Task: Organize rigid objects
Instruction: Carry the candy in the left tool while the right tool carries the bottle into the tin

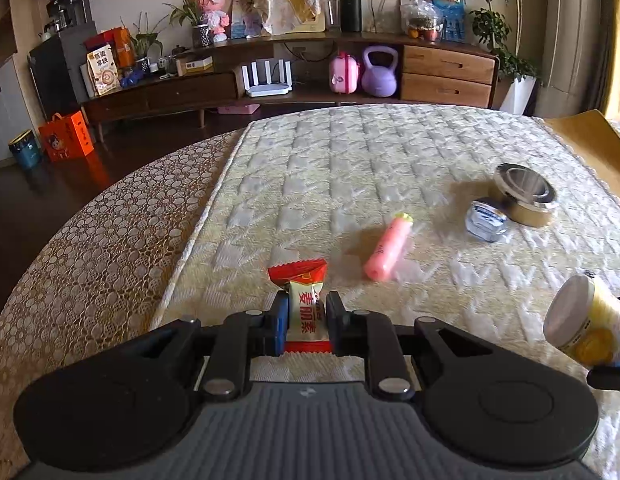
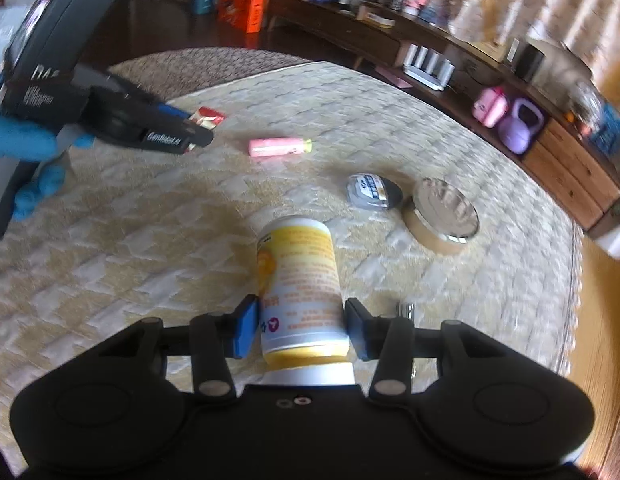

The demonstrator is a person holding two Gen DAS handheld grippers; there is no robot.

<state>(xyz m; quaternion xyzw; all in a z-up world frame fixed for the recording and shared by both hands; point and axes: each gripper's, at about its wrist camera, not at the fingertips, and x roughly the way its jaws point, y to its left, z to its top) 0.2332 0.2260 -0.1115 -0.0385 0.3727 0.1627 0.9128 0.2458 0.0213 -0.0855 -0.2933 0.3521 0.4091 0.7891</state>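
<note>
My left gripper (image 1: 307, 308) is shut on a wrapped candy (image 1: 299, 276) with red ends and a cream middle, held just above the quilted cream cloth (image 1: 350, 152). In the right wrist view the same left gripper (image 2: 197, 136) is at upper left, carried by a blue-gloved hand (image 2: 25, 148), with the candy (image 2: 207, 118) at its tips. My right gripper (image 2: 299, 316) is shut on a white and yellow bottle (image 2: 297, 264), its blue pads against both sides. The bottle (image 1: 586, 320) shows tilted at the right edge of the left wrist view.
A pink tube (image 1: 388, 248) (image 2: 275, 147) lies mid-table. Farther right a small blue and white packet (image 1: 486, 220) (image 2: 372, 192) lies against a round metal-lidded tin (image 1: 524, 196) (image 2: 444, 216). A small metal piece (image 2: 406, 310) sits by my right finger. A lace cloth (image 1: 89, 240) covers the table's left edge.
</note>
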